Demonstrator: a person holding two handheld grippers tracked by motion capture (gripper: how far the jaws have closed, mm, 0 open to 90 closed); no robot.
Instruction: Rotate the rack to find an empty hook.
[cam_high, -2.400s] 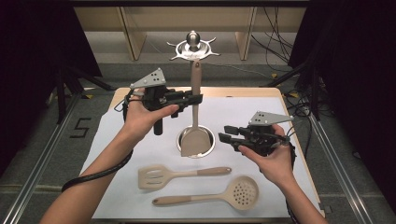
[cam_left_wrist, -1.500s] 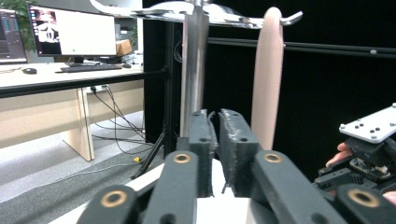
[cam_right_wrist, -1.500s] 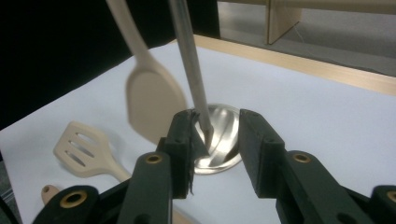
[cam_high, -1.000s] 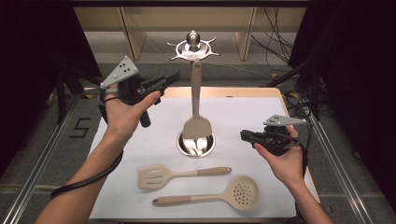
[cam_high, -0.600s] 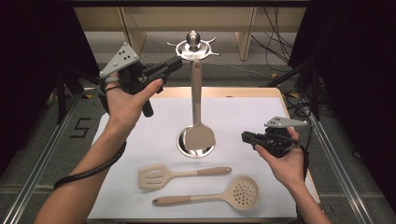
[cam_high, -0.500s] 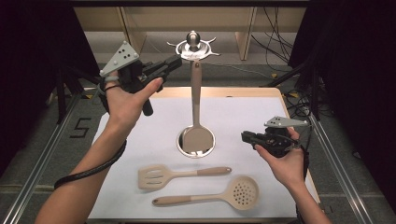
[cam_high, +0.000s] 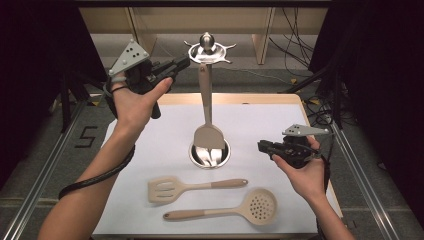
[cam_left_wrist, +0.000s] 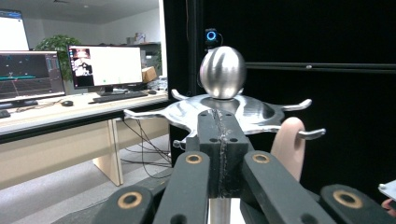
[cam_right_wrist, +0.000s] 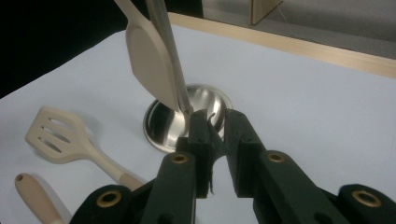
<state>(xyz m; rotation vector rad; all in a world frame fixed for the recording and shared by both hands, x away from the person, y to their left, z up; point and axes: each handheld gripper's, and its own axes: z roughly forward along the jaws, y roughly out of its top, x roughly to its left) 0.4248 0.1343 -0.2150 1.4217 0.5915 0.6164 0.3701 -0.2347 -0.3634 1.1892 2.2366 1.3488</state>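
A: Up at the left, above the tabletop: left tongs raised level with the rack top, tips just beside its hooked disc. Left gripper view has the jaws pressed together, nothing between them, steel ball and disc right behind.

B: Rack itself?

A: Steel pole standing upright in a round base, mid-tabletop. One turner hangs from a hook, handle along the pole, blade low over the base.

B: Touching the base?

A: Cannot tell. Blade sits close against the pole in the right gripper view.

B: Loose utensils?

A: Two, lying flat on the white sheet nearer the person. Slotted spatula, head to the left, handle pointing right. Just below it the skimmer, head to the right, handle pointing left. Apart from each other and from the base.

B: Right side?

A: Right tongs low over the tabletop, right of the base, pointing at it. Jaws a narrow gap apart, holding nothing.
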